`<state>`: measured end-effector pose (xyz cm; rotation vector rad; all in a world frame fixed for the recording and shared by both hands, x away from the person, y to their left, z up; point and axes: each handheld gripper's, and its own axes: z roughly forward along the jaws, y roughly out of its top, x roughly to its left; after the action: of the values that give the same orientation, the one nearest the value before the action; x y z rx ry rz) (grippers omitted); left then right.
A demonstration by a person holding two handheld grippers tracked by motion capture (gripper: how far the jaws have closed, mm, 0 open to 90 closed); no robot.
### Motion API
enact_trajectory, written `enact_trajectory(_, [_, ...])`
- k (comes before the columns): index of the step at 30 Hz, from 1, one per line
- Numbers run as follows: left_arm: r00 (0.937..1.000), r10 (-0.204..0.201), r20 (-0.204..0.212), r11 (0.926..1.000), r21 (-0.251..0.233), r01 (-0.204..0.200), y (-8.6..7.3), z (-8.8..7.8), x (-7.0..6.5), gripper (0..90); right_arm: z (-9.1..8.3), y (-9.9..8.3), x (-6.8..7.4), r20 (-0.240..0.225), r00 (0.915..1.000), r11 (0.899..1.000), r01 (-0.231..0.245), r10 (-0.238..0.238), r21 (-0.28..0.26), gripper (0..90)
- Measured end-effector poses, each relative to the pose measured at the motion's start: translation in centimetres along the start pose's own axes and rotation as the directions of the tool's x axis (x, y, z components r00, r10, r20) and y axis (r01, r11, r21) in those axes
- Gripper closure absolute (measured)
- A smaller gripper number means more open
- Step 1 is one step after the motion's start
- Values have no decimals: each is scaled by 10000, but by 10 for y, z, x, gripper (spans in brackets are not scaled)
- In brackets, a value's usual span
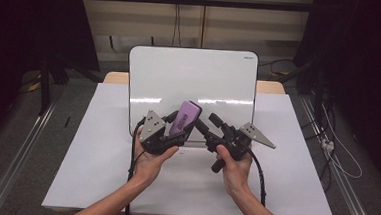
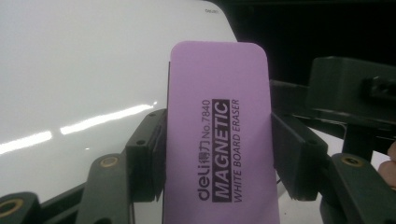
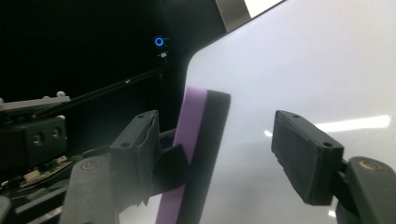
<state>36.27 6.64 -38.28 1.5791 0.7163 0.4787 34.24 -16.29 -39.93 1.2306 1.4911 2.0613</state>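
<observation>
A purple magnetic whiteboard eraser (image 1: 185, 118) with a black felt side is held upright above the near edge of the whiteboard (image 1: 190, 77). My left gripper (image 1: 179, 132) is shut on it, its pads pressing both long edges of the eraser (image 2: 217, 140). My right gripper (image 1: 208, 124) is open just right of the eraser. In the right gripper view the eraser (image 3: 196, 154) stands edge-on between the jaws, close to the left pad (image 3: 140, 149) and well apart from the right pad (image 3: 306, 158).
The whiteboard lies flat on a white table (image 1: 101, 147) with a wooden edge at the back. Dark stands and cables flank the table. The other gripper's black body (image 2: 355, 93) looms at the right of the left gripper view.
</observation>
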Motion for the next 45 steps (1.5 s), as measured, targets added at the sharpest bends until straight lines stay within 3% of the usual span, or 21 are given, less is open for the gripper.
enact_trajectory(17, [9997,15,238,10000,85,-17,-4,4,-3,413,14,-2,1,-206,9965,9962,-815,809,-311,515])
enact_trajectory(21, [9996,78,272,10000,44,-79,-4,4,-4,413,14,-4,0,-192,9969,9967,-762,757,-267,604])
enact_trajectory(26, [9996,125,272,9998,119,-128,-5,5,-3,413,15,-5,1,-81,9968,9963,-798,795,-322,632])
enact_trajectory(35, [9988,304,376,9991,269,-314,-7,5,-8,403,8,-3,3,-116,9998,9997,-168,166,-169,658])
enact_trajectory(42, [9990,92,427,9942,1069,-137,-12,4,-2,208,5,2,-1,-3,9998,9997,195,-195,-148,665])
enact_trajectory(45, [9986,409,341,9884,1451,-454,-11,1,1,163,2,4,-3,84,9987,9987,498,-497,-50,666])
